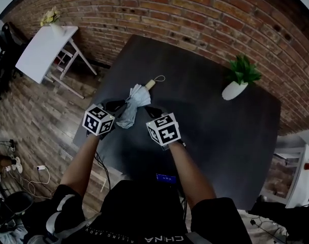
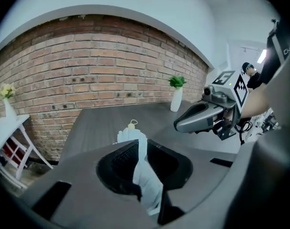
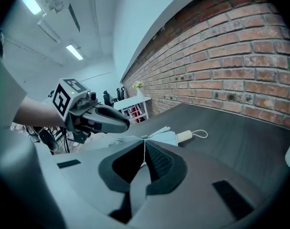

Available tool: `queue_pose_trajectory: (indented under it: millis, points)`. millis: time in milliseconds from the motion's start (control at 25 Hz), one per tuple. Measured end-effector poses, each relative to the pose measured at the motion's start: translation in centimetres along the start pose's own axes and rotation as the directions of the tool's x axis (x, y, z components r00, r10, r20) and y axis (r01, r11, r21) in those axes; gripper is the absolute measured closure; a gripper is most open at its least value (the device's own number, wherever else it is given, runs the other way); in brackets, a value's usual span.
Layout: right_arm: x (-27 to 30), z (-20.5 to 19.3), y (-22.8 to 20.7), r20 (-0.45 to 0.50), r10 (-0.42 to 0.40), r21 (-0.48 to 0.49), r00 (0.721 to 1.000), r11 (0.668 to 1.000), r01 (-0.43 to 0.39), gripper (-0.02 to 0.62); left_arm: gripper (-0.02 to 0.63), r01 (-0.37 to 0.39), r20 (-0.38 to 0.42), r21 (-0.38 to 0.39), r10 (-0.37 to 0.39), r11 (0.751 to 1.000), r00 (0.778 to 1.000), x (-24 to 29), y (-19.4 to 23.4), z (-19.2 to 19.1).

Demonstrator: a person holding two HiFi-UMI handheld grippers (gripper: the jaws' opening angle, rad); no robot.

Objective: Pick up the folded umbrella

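The folded umbrella (image 1: 134,103) is pale blue-grey with a wooden handle (image 1: 150,84) and a cord loop. It lies on the dark table (image 1: 215,131), handle pointing away from me. My left gripper (image 1: 118,105) is at its left side. In the left gripper view the left gripper (image 2: 141,149) is shut on a fold of the umbrella's fabric (image 2: 147,180). My right gripper (image 1: 150,111) is at the umbrella's right side. In the right gripper view the right gripper (image 3: 144,149) has its jaws together with a thin pale edge of the umbrella (image 3: 164,136) between them.
A green plant in a white vase (image 1: 236,88) stands at the table's far right. A white side table (image 1: 42,50) with yellow flowers stands left of it by the brick wall (image 1: 170,9). Cables lie on the wooden floor (image 1: 37,177) at the left.
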State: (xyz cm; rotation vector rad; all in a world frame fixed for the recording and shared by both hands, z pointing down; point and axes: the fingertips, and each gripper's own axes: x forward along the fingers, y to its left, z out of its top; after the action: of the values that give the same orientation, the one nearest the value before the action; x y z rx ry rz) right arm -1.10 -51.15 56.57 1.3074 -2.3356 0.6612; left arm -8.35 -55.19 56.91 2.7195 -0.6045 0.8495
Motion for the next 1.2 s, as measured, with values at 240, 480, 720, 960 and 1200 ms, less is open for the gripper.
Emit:
queue_pose_trajectory:
  millis: [240,480,720,960,1200]
  points:
    - [2.9,-0.1,-0.9,-0.023,-0.011,0.035,1.000,0.999,0.012,0.584,0.427,0.054,-0.165,0.013,-0.051,0.998,0.985,3.6,1.6,-2.3]
    - [4.5,-0.2,-1.2,-0.040,-0.012,0.055,0.999,0.998,0.014,0.583,0.298,0.063,-0.277,-0.043,-0.073,0.997,0.958,6.2,1.5,-4.9]
    - [4.8,-0.8,-2.3,-0.038,-0.016,0.087,0.999,0.996,0.019,0.583,0.285,0.028,-0.373,-0.003,-0.027,1.000,0.927,7.9,2.2,-6.8]
    - [4.9,-1.6,-3.2,-0.049,-0.029,0.109,0.998,0.993,0.034,0.583,0.278,0.055,-0.404,-0.021,-0.059,0.998,0.913,9.0,2.3,-7.7]
    - [4.9,-2.4,-3.6,-0.062,-0.036,0.122,0.997,0.992,0.044,0.583,0.278,0.084,-0.402,-0.052,-0.098,0.995,0.910,9.5,2.4,-8.1]
